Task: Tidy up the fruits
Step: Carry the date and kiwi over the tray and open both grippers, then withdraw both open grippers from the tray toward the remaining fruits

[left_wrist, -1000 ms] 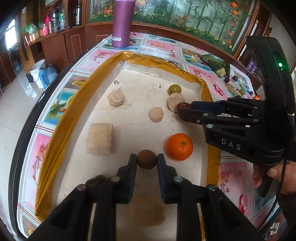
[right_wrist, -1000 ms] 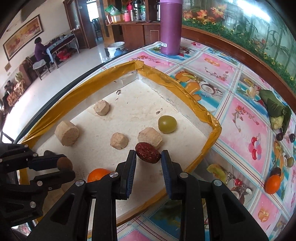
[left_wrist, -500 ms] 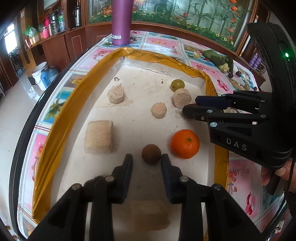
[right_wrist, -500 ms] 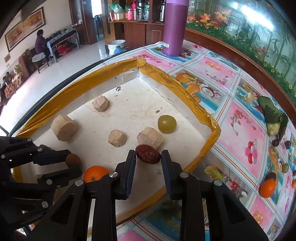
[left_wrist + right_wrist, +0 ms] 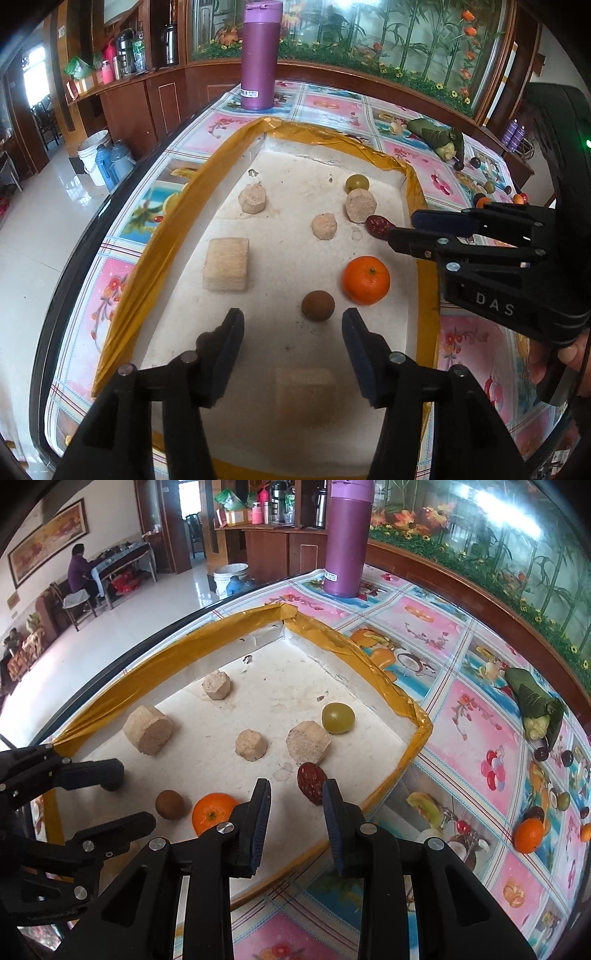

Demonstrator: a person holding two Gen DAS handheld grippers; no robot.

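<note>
A white tray with a gold rim (image 5: pixel 162 240) holds the fruit. My left gripper (image 5: pixel 291 314) has its jaws opening wide. The small brown fruit (image 5: pixel 317 305) lies on the tray floor just past its fingertips, touched by neither pad. An orange (image 5: pixel 365 280) sits to its right, and a green fruit (image 5: pixel 357 182) lies farther back. My right gripper (image 5: pixel 295 783) holds its jaws a narrow gap apart near the tray's right wall. The red date (image 5: pixel 312 782) stands on end against the right fingertip, with bare tray between it and the left finger.
Several tan blocks (image 5: pixel 226 264) lie scattered in the tray, one (image 5: pixel 306 391) under my left gripper. A purple bottle (image 5: pixel 258 55) stands behind the tray. On the tablecloth to the right are a leaf-wrapped item (image 5: pixel 535 701), another orange (image 5: pixel 528 835) and small fruits.
My left gripper opened and let go of the brown fruit, which now rests on the tray, and drew back a little. The date turned from crosswise between the right jaws to upright at their tips.
</note>
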